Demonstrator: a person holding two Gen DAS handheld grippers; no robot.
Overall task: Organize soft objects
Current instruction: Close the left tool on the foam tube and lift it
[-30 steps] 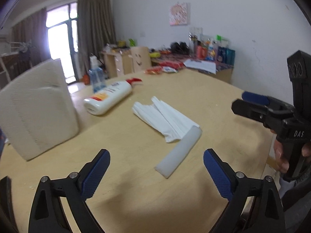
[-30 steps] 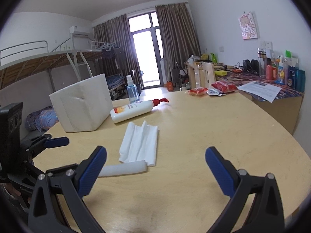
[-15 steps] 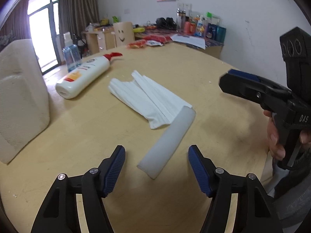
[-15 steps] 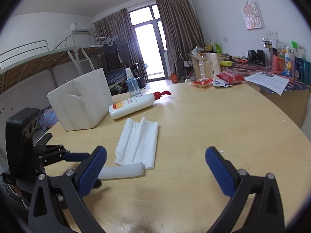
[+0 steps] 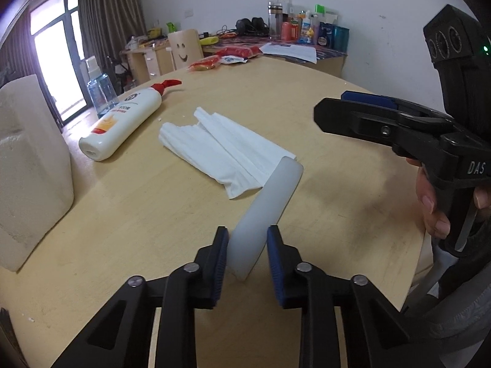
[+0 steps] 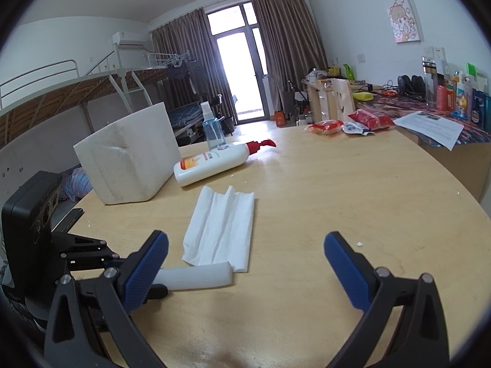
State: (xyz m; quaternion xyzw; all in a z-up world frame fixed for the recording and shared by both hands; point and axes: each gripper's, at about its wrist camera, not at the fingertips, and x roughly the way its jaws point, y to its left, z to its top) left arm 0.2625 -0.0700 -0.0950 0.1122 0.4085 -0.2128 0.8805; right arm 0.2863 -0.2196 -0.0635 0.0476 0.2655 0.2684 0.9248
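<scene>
A white foam tube [image 5: 270, 196] lies on the round wooden table [image 5: 337, 230], its far end resting on a folded white tissue [image 5: 227, 150]. My left gripper [image 5: 248, 245] has its jaws closing around the tube's near end, and both blue pads touch its sides. In the right wrist view the tube [image 6: 196, 279] sticks out to the right of the left gripper's black body, with the tissue [image 6: 221, 230] beyond it. My right gripper [image 6: 247, 242] hovers open over the table with nothing between its fingers. It is also in the left wrist view, side-on at the right.
A large white foam block [image 6: 129, 159] stands at the table's left side. A white lotion bottle [image 6: 211, 162] with a red pump lies beside it, a clear spray bottle [image 6: 213, 132] behind. Snack packets [image 6: 346, 124] sit at the far edge. A person's hand [image 5: 429, 205] holds the right gripper.
The left gripper tilted down and moved in over the tube's near end. Its jaws went from wide apart to touching the tube's sides. The right gripper shifted slightly and stayed open.
</scene>
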